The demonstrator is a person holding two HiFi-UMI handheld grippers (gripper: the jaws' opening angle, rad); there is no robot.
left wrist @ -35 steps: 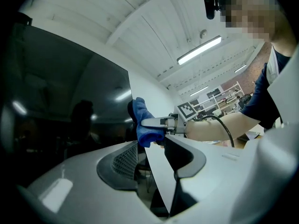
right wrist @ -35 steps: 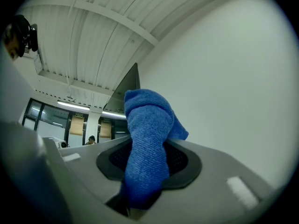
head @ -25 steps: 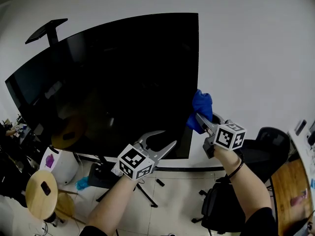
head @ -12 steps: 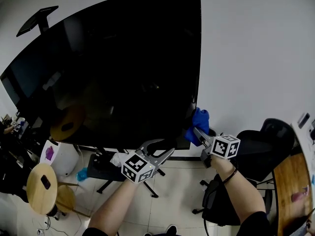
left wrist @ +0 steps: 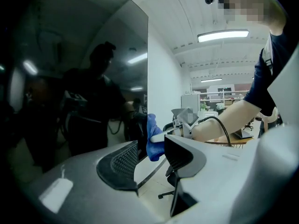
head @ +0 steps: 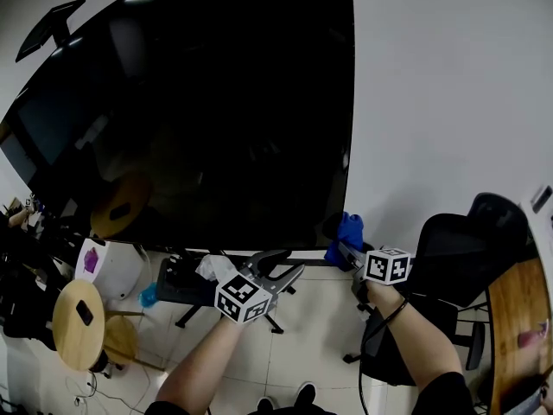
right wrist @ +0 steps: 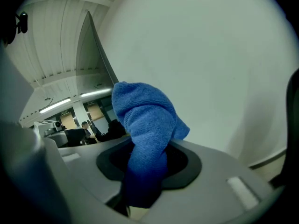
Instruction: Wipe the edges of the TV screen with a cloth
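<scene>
The dark TV screen [head: 199, 111] is filling most of the head view, its glass reflecting the room. A black office chair [head: 458, 258] is standing to the right of the screen's lower right corner, and a round wooden stool [head: 76, 325] is sitting below the screen's lower left corner.

The left gripper [head: 289, 262] is hovering just under the screen's bottom edge, inward from the lower right corner. Its jaws are standing apart with nothing between them. The right gripper [head: 341, 247] is reaching toward the screen's lower right corner, its jaws clamping together on the blue cloth [head: 349, 232].

The cloth is bunching up out of those jaws [right wrist: 145, 125]. It is lying right at the screen's right edge, at the lower corner. Whether it is pressing on the edge cannot be told.
</scene>
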